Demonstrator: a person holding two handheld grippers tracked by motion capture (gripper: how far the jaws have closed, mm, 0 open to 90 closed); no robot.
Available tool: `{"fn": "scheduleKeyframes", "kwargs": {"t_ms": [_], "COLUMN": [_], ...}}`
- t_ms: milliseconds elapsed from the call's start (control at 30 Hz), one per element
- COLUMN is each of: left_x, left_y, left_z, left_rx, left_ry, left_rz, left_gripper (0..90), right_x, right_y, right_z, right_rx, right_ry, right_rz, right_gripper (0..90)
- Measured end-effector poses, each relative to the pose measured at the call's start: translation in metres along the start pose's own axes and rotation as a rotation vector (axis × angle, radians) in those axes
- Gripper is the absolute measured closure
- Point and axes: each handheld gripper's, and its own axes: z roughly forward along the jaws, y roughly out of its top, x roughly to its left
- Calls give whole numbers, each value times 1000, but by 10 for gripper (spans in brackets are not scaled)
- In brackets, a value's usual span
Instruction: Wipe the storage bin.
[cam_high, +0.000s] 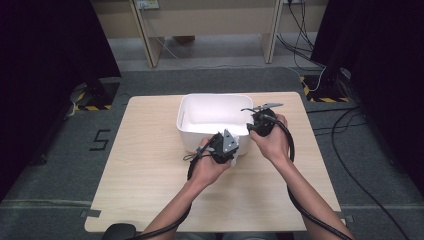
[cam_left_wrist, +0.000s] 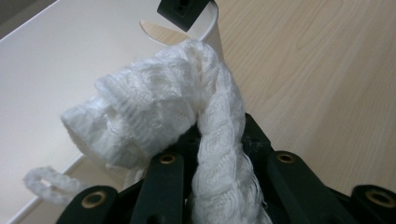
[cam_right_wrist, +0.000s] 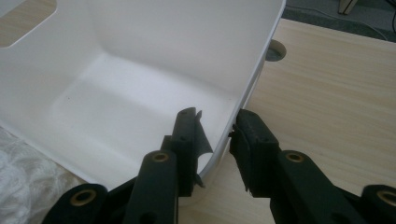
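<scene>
White bin (cam_high: 210, 112) sits at the far middle of my table (cam_high: 145, 165), with bare wood open on its left, right and near sides. My right gripper (cam_right_wrist: 217, 140) straddles the bin's right near rim, one jaw inside, one outside, clamped on the wall. My left gripper (cam_left_wrist: 212, 154) is just off the near wall, jaws closed tight on a bunched white cloth (cam_left_wrist: 154, 112), held beside the rim.
</scene>
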Motion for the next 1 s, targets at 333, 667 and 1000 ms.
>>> {"fn": "scheduleKeyframes", "kwargs": {"t_ms": [333, 667, 1000], "left_x": [-2, -4, -7], "left_y": [0, -2, -6], "left_z": [2, 6, 14], "left_rx": [11, 15, 30], "left_ry": [8, 11, 4], "left_rz": [5, 10, 13], "left_gripper": [743, 743, 743], "right_x": [0, 0, 0], "right_y": [0, 0, 0], "right_z": [0, 0, 0], "right_rx": [0, -2, -3], "right_ry": [-1, -1, 0], "right_rz": [0, 2, 1], "right_gripper": [707, 707, 707]}}
